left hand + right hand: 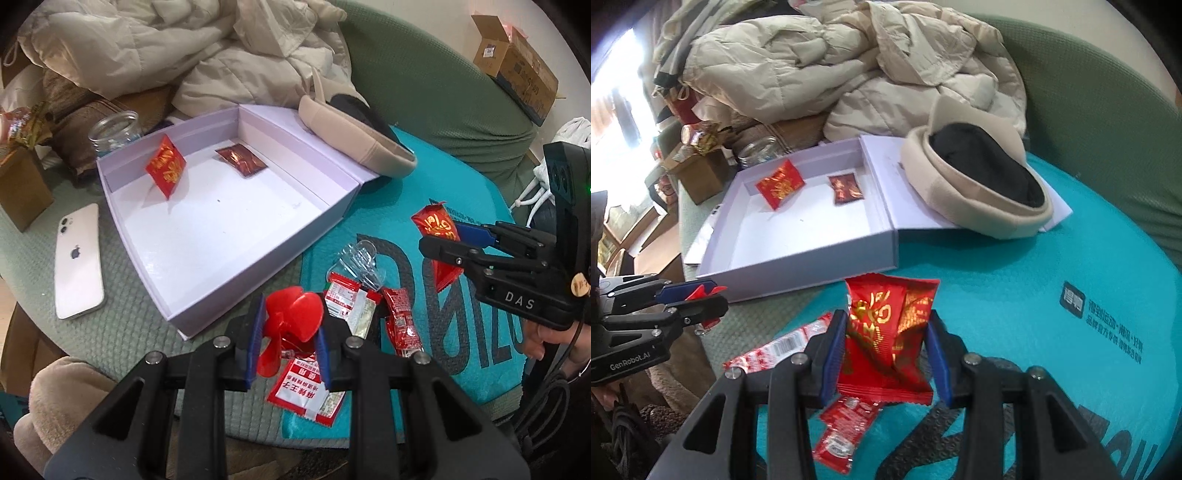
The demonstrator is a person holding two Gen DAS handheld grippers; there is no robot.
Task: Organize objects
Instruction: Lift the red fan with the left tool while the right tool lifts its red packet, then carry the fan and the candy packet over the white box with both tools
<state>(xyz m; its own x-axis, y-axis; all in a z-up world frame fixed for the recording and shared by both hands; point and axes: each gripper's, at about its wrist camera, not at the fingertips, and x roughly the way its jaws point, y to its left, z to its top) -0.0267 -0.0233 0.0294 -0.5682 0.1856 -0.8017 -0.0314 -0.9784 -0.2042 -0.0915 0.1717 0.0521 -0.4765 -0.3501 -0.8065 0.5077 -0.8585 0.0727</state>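
My left gripper (288, 339) is shut on a red plastic fan (293, 321), held just in front of the near corner of the open white box (207, 251). My right gripper (886, 347) is shut on a red snack packet with gold writing (890, 332), held above the teal mat; it also shows in the left wrist view (437, 229). The box (798, 262) holds a red packet (165, 168) leaning on its back wall and a dark red packet (242, 160) lying flat. Several red-and-white sachets (351, 306) and a clear plastic piece (356, 260) lie on the mat.
A white phone (78, 262) lies left of the box. A glass jar (114, 131) and a brown carton (22, 184) stand behind it. A beige hat (979, 184) rests on the box lid. A cream puffer jacket (184, 55) is piled behind. A teal mat (1034, 280) covers the right side.
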